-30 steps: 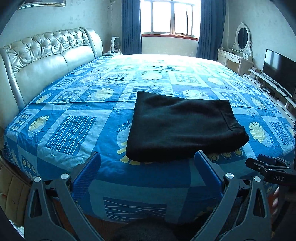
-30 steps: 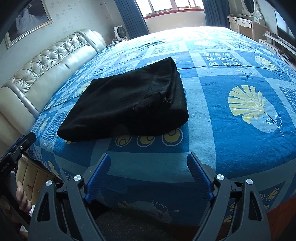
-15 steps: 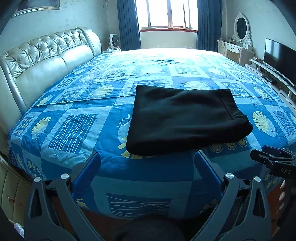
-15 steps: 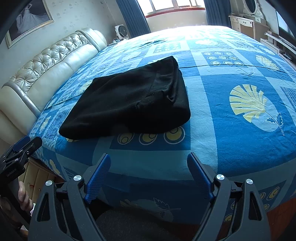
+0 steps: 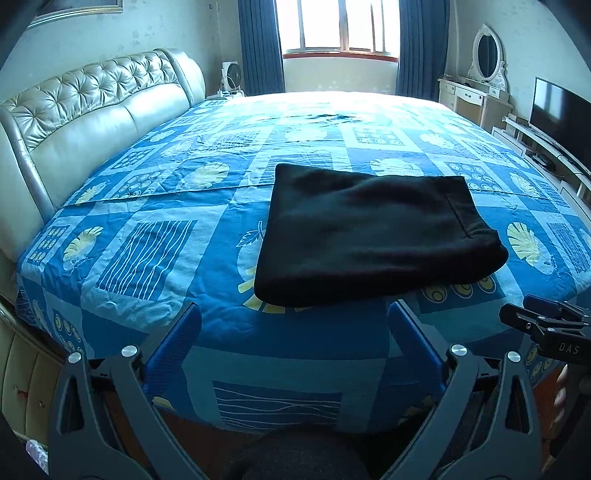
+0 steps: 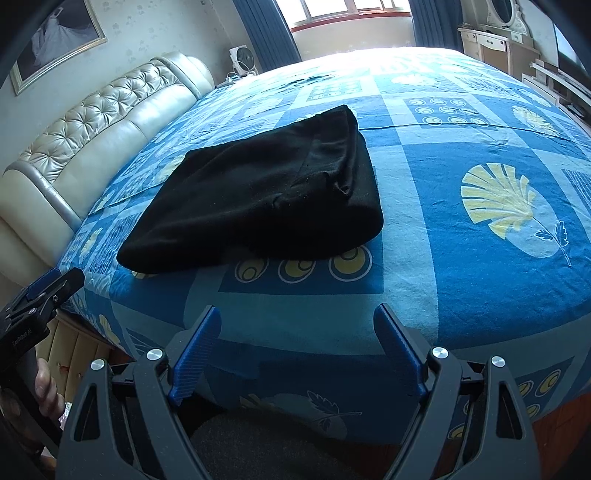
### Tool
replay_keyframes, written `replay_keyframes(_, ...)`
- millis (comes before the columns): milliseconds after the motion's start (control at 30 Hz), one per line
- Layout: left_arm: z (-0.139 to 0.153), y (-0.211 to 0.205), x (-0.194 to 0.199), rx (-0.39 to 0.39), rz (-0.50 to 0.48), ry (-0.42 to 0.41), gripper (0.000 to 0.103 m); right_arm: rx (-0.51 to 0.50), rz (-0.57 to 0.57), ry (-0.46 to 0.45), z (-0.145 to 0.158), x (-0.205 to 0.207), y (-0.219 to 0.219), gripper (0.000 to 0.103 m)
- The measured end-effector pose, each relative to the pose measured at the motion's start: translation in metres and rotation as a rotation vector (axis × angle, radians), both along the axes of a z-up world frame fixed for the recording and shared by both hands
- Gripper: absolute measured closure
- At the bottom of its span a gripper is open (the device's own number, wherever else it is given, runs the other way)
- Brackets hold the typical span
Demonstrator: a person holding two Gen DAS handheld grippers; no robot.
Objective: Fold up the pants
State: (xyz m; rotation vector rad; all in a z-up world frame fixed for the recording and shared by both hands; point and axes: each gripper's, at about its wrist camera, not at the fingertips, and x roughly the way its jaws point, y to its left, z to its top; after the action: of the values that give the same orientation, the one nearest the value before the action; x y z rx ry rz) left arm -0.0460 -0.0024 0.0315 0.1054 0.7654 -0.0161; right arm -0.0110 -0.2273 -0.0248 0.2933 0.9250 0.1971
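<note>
The black pants [image 5: 373, 232] lie folded into a flat rectangle near the front edge of the bed; they also show in the right wrist view [image 6: 258, 192]. My left gripper [image 5: 295, 314] is open and empty, held off the bed's front edge, short of the pants. My right gripper [image 6: 297, 317] is open and empty, also off the front edge, to the right of the pants. Each gripper shows at the edge of the other's view: the right one [image 5: 546, 321] and the left one [image 6: 44, 291].
The bed [image 5: 155, 236] has a blue patterned cover. A padded headboard [image 5: 85, 110] runs along the left. A dressing table [image 5: 476, 92] and a TV [image 5: 557, 107] stand at the right. A window with dark curtains [image 5: 340, 26] is at the back.
Both grippers have drawn back and risen a little from the bed. The pants have not moved.
</note>
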Motion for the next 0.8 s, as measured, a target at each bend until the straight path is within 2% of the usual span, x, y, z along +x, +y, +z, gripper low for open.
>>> replay_keyframes(500,-0.004,-0.003,0.001,0.008,-0.002,0.025,0.002,0.004,0.004,0.006,-0.001,0.0,0.001,0.019)
replay_keyframes(667,-0.001,0.002,-0.004,-0.04,0.017,-0.012,0.002,0.008,0.006,0.012,-0.003,0.0,0.001,0.019)
replay_keyframes(800,0.01,0.008,0.004,-0.05,0.006,-0.01,0.002,0.029,0.012,0.011,0.004,0.0,-0.001,0.019)
